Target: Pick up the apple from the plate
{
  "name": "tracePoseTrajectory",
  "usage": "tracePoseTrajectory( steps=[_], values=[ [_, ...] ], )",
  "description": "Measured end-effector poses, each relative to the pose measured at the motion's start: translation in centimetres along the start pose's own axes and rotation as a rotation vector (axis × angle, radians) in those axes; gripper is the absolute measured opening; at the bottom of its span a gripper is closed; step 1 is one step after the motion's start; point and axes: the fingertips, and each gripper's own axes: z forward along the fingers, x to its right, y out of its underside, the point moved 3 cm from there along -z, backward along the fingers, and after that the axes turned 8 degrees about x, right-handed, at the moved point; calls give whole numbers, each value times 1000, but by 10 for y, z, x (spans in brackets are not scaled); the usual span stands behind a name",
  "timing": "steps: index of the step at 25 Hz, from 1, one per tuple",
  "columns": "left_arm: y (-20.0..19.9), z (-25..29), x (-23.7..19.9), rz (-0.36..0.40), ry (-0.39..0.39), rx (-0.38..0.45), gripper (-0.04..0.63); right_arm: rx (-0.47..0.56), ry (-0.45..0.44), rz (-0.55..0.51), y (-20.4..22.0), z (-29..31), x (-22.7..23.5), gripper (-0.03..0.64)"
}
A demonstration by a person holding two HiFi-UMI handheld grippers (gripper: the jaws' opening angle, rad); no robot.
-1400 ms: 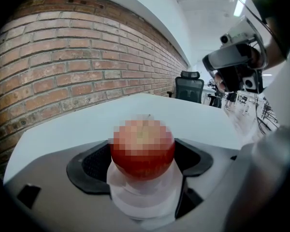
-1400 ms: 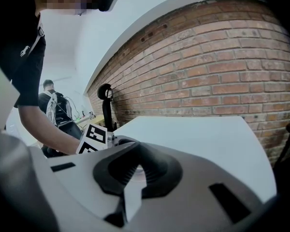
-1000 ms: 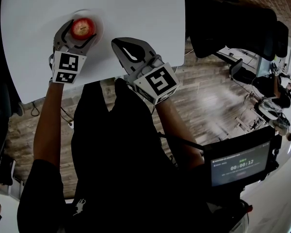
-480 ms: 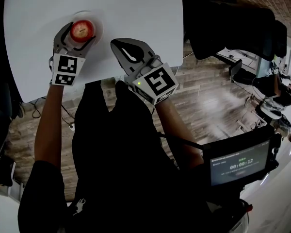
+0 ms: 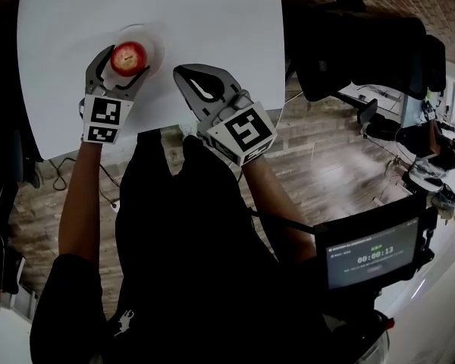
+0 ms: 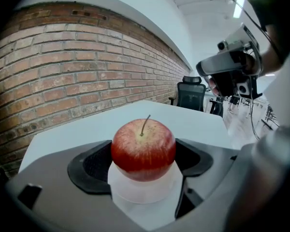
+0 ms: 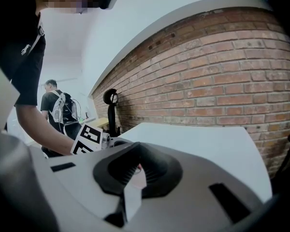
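Note:
A red apple (image 5: 129, 58) (image 6: 143, 148) sits over a small white plate (image 5: 153, 45) (image 6: 142, 193) near the table's front left. My left gripper (image 5: 126, 54) (image 6: 143, 151) reaches in from the near side. Its dark pads (image 6: 94, 163) press against the apple on both sides, so it is shut on the apple. My right gripper (image 5: 191, 74) (image 7: 134, 172) hovers to the right of the plate over the white table (image 5: 212, 21). Its jaws are together with nothing between them.
The table's near edge runs just behind both grippers, with wooden floor below. A black office chair (image 5: 349, 44) stands at the right. A small screen (image 5: 371, 252) hangs at lower right. A brick wall (image 6: 63, 66) backs the table. A person (image 7: 58, 108) stands far off.
The head view has drifted, so the table sits lower in the picture. The apple now lies nearer the plate's near-left edge, still between the left jaws. The right gripper has barely moved.

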Motion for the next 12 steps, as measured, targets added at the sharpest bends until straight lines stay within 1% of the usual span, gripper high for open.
tracePoseTrajectory(
  steps=[4, 12],
  values=[
    [-2, -3, -2, -8, -7, 24, 393, 12, -4, -27, -2, 2, -3, 3],
    [-26, -20, -8, -1, -53, 49, 393, 47, -43, -58, -20, 4, -10, 3]
  ],
)
